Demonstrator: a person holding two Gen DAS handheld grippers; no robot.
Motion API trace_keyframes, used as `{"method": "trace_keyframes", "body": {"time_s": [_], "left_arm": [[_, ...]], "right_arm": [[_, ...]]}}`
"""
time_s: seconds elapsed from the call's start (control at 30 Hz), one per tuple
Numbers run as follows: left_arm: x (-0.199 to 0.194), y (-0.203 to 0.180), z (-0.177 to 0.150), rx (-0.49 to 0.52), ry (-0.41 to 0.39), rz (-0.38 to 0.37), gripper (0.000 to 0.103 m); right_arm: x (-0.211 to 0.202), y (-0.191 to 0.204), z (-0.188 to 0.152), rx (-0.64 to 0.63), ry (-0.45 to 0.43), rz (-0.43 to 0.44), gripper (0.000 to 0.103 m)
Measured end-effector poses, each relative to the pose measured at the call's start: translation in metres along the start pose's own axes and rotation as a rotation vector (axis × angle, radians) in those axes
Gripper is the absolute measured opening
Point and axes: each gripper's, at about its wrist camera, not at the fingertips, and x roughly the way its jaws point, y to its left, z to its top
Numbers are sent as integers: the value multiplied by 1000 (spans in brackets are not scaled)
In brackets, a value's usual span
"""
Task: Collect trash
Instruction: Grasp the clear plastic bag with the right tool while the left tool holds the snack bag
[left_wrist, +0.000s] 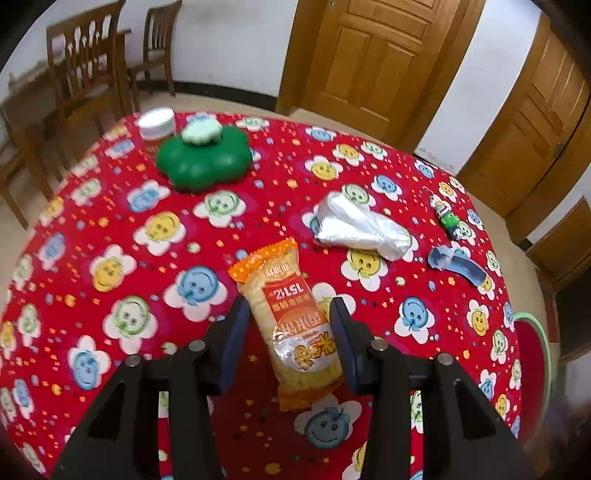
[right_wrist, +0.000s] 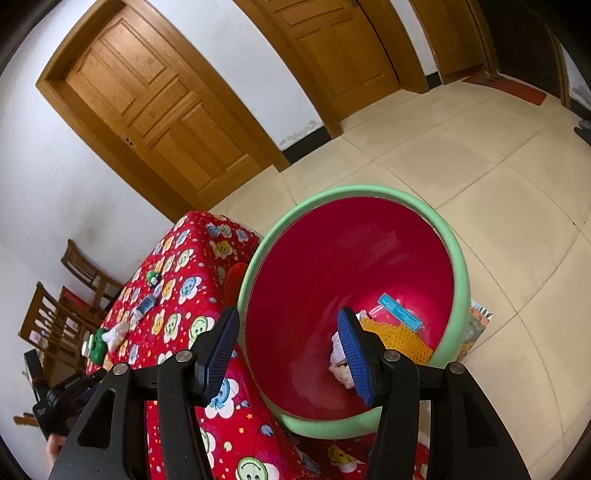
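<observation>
Left claw (left_wrist: 288, 317) spread wide, straddling the snack packet (left_wrist: 291, 325) without visibly touching it, fingers (left_wrist: 236, 325) on either side. Packet lying flat on the counter (left_wrist: 110, 229), long axis running away from the camera, orange crimped end pointing toward the far edge, slightly leftward; near end under the claw. Beyond it to the right, a crumpled silvery bag (left_wrist: 362, 225), then a blue scrap (left_wrist: 458, 264) and a small green wrapper (left_wrist: 448, 218) near the counter's right edge. Green flower-shaped box (left_wrist: 205, 158) and white-lidded jar (left_wrist: 157, 123) at the far side.

Right claw (right_wrist: 288, 339) released, empty, hanging above the red bin (right_wrist: 332, 258) beside the counter. In the bin: yellow mesh (right_wrist: 399, 339), blue strip (right_wrist: 400, 312), white crumpled scrap (right_wrist: 340, 358).
</observation>
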Motion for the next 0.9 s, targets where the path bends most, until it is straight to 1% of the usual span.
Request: {"method": "trace_keyframes", "body": {"time_s": [0.1,0.27,0.37,0.53,0.7,0.9], "left_arm": [[5,1,-1,-18,6,-15,46],[5,-1,-4,6,-14,-27,46],[5,1,-4,18,-21,-41,44],[0,9,-1,11,-11,-80,43],[-12,23,7,23,-36,-76,43],[-25,46,24,45,-75,-42,43]], "right_arm": [[2,4,1,-12,7,1,57],[5,18,3,-50,18,13,57],[5,31,3,-82,26,28,57],[5,56,2,-135,40,56,57],[9,86,-1,-186,65,89,57],[19,132,-11,-256,104,138,57]]}}
